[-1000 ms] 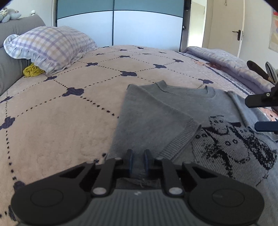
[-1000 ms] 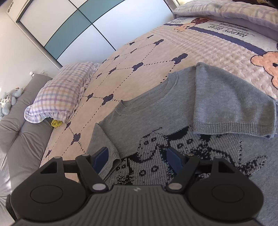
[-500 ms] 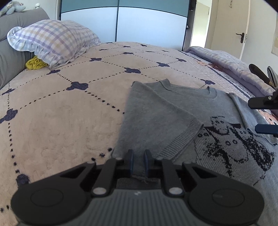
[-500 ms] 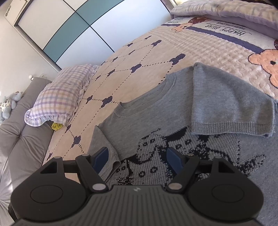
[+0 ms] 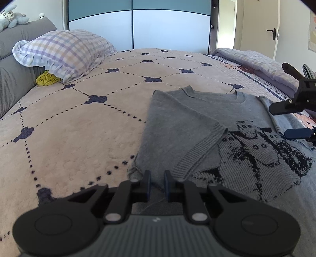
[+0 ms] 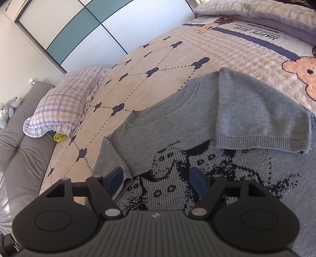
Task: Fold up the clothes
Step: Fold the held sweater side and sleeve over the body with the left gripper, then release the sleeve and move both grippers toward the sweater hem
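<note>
A grey knit sweater (image 5: 189, 126) with a dark animal pattern lies on the bed, both sleeves folded in over its front. It also shows in the right wrist view (image 6: 177, 126). My left gripper (image 5: 157, 182) is shut on the sweater's left side edge, near its lower part. My right gripper (image 6: 156, 179) is open and empty, hovering over the patterned front; its fingers (image 5: 284, 106) show at the right edge of the left wrist view.
The bed has a beige quilt (image 5: 79, 128) with dark clover marks. A checked pillow (image 5: 65, 51) and a yellow cloth (image 5: 47, 79) lie against the grey headboard (image 5: 11, 79). A folded lilac blanket (image 6: 266, 15) lies at the far side. Wardrobe (image 5: 138, 25) behind.
The left gripper, still shut on the sweater edge, has shifted slightly and its view tilted down. The right gripper stays open and has barely moved.
</note>
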Demonstrator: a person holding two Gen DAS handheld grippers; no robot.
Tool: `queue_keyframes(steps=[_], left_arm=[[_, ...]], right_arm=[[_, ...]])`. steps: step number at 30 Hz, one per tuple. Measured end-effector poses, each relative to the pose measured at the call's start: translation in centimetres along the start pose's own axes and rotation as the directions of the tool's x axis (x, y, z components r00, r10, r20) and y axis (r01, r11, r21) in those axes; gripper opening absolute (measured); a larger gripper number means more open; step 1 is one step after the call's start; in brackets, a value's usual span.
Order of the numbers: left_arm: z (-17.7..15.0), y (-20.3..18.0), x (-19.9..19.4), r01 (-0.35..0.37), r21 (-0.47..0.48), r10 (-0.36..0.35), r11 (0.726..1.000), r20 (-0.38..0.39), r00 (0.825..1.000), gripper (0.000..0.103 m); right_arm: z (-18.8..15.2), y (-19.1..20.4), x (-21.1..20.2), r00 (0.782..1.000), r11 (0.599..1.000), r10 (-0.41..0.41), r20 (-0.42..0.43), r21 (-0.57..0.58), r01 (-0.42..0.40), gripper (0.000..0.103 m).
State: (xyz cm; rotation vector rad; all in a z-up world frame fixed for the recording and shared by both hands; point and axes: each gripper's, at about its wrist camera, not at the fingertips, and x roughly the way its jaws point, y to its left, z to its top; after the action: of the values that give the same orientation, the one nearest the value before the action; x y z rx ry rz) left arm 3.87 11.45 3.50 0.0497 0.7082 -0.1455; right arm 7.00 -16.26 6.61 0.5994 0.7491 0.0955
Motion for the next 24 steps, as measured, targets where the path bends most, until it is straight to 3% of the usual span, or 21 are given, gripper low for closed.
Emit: queue_keyframes(steps=[8, 15, 20, 24], left_arm=[[-3.0, 0.6, -4.2, -0.034, -0.015, 0.033, 0.999, -0.042, 0.999, 0.015], [-5.3, 0.8, -7.2, -0.025, -0.045, 0.022, 0.999, -0.066, 0.998, 0.015], [-6.7, 0.6, -8.4, -0.007, -0.051, 0.003, 0.999, -0.082, 0.997, 0.015], [-7.8, 0.2, -9.5, -0.011, -0.058, 0.006, 0.998, -0.087, 0.996, 0.016]], right_arm=[[-0.4, -0.3, -1.0, 1.0, 0.999, -0.023, 0.021, -0.041, 0.024, 0.078], [-2.5, -3.0, -1.4, 0.987, 0.965, -0.148, -0.055, -0.227, 0.132, 0.077], [-4.7, -5.7, -4.1, 0.984, 0.957, -0.1, -0.145, -0.285, 0.055, 0.077], [-6.9, -6.3, -8.2, 0.975, 0.886, -0.124, -0.182, -0.462, 0.027, 0.077]])
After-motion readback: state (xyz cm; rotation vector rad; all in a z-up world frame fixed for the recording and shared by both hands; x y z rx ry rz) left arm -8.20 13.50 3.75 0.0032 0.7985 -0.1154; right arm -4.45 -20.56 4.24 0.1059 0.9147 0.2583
